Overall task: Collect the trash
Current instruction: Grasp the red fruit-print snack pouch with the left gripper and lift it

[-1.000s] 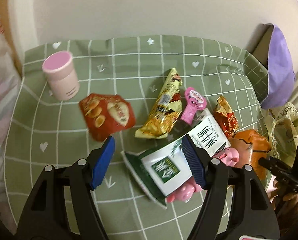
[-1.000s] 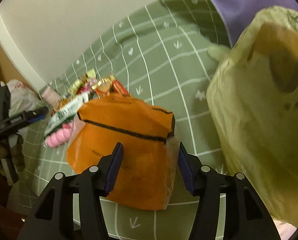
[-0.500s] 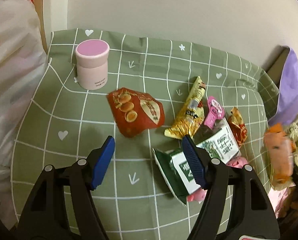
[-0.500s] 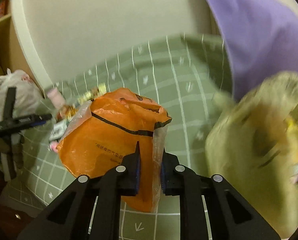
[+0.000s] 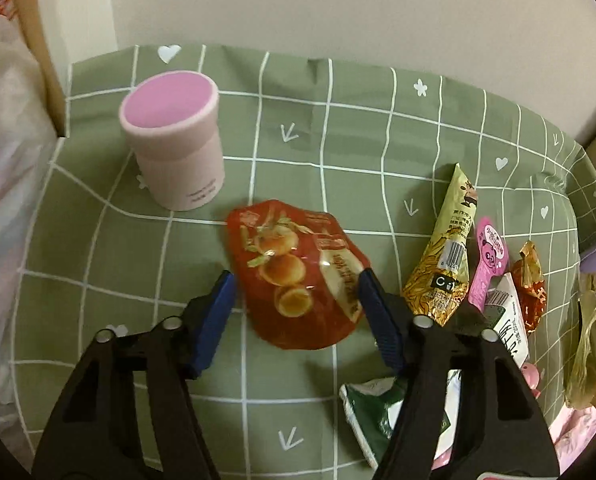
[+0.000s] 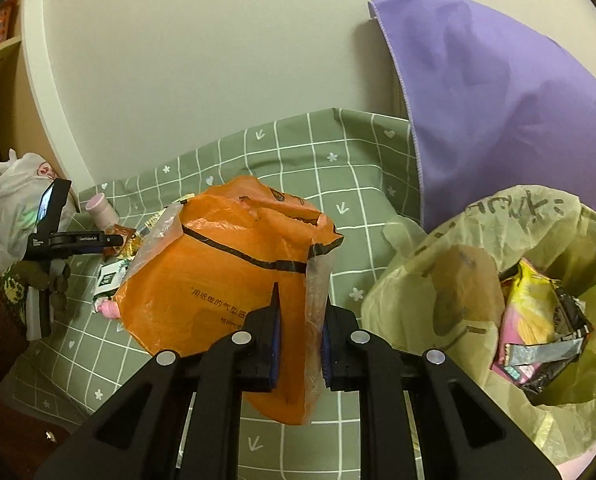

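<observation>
Green checked cloth [image 5: 298,152] covers the work surface, with a pale wall behind it. Left wrist view: the left gripper [image 5: 296,312] has its jaws wide, its blue pads flanking the red snack packet [image 5: 298,276] at frame centre without visibly touching it. A pink cylindrical container [image 5: 174,140] stands upright at upper left. At right lie a yellow wrapper [image 5: 445,256], a pink tag-shaped packet [image 5: 487,260] and a green-and-white packet [image 5: 377,412]. Right wrist view: the right gripper [image 6: 298,340] has its jaws narrow, clamped on the orange plastic bag [image 6: 226,276], lifted clear of the cloth at centre. A yellowish trash bag [image 6: 457,280] gapes at lower right, wrappers inside; purple fabric [image 6: 497,100] hangs at upper right.
</observation>
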A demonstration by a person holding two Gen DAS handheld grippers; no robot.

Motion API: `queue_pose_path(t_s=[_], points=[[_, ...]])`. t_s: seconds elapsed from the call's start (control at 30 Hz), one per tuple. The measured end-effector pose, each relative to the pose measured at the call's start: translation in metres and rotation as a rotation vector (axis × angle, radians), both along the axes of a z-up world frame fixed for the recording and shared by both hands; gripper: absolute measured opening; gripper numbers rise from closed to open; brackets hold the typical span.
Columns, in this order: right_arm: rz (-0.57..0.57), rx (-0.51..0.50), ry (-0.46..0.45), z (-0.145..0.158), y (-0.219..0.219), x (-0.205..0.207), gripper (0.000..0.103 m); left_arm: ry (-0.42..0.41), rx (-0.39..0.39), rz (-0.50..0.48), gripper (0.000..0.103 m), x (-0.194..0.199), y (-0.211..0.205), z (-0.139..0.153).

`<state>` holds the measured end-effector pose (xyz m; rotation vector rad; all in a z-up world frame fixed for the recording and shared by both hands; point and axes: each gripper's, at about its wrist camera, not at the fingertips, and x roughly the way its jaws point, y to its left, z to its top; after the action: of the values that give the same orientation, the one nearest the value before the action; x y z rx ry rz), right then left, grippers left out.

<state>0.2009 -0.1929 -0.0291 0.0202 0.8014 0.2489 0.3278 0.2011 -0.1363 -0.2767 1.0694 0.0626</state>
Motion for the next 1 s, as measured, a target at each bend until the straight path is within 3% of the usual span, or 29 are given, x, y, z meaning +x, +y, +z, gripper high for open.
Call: queue_pose_path(t_s=[0.2, 0.47, 0.57, 0.8, 1.0], points=[[-0.010, -0.007, 0.008, -0.003, -0.006, -0.002, 0.016, -0.036, -0.039, -0.036, 0.035, 0.001, -0.003, 0.007], [-0.017, -0.006, -0.023, 0.003, -0.006, -0.004, 0.016, -0.171, -0.027, -0.079, 0.034, -0.013, -0.020, 0.060], [-0.026, -0.028, -0.058, 0.014, -0.008, -0.009, 0.016, -0.240, -0.047, -0.137, 0.034, -0.015, -0.036, 0.090], [-0.136, -0.110, -0.182, 0.064, -0.045, -0.032, 0.016, -0.430, -0.115, -0.408, 0.034, -0.022, -0.120, 0.170], [-0.303, -0.173, -0.240, 0.097, -0.099, -0.065, 0.016, -0.495, -0.201, -0.668, 0.034, -0.027, -0.214, 0.206]])
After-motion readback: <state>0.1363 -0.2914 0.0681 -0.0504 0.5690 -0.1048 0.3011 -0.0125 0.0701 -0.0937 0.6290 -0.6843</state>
